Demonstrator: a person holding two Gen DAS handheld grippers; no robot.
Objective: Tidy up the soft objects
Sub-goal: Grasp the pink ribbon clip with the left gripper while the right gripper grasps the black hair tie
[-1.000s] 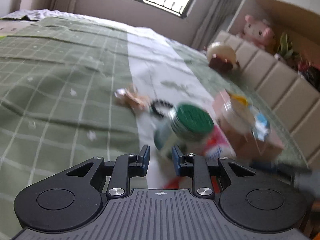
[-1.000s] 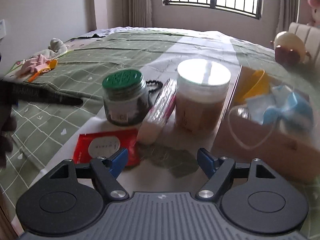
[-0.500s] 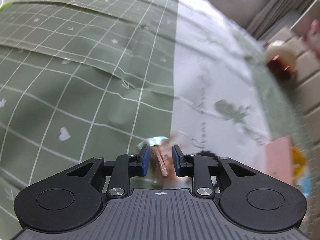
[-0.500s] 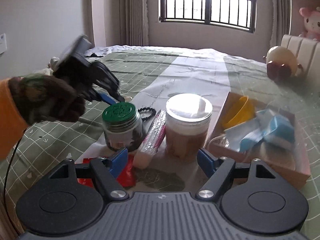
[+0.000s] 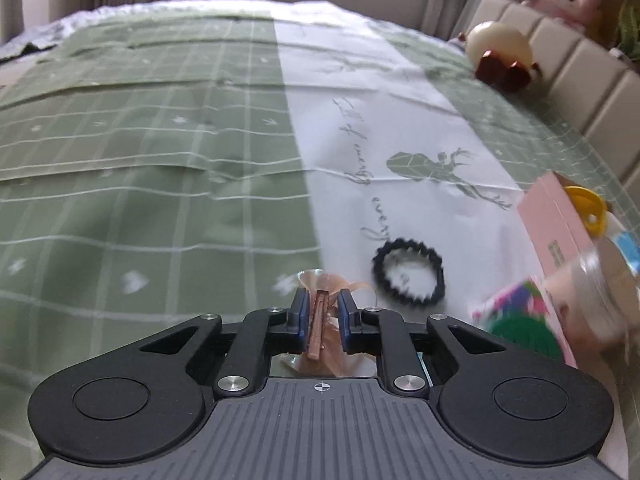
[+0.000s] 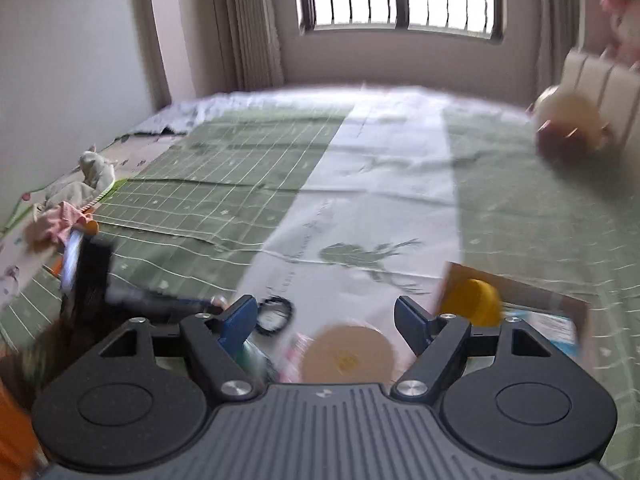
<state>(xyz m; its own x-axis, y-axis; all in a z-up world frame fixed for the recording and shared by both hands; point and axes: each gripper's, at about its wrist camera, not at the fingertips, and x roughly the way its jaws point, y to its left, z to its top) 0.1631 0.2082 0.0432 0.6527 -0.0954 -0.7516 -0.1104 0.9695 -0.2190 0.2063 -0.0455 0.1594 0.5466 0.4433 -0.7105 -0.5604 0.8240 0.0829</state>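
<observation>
Since a sec ago the left gripper has swung off the jars and come down over the small brownish, crinkly clear-wrapped item at the edge of the green-checked bedspread. Its jaws have just been closing and the wrapped item now sits between the blue pads, pinched or v. nearly so; it looks lifted into the jaws, but contact w/ the bed is hidden. The black beaded hair tie lies just beside it to the right on the white strip, untouched.

The right gripper has risen; view is blurred. Jaws have narrowed a bit but stand apart w/ nothing between them, hovering above the beige-lidded clear jar, w/ the pink cardboard box holding a yellow cup to its right.

Meaning for the task: first soft item prob. secured, ready to carry to the box; the hair tie is prob. next.
</observation>
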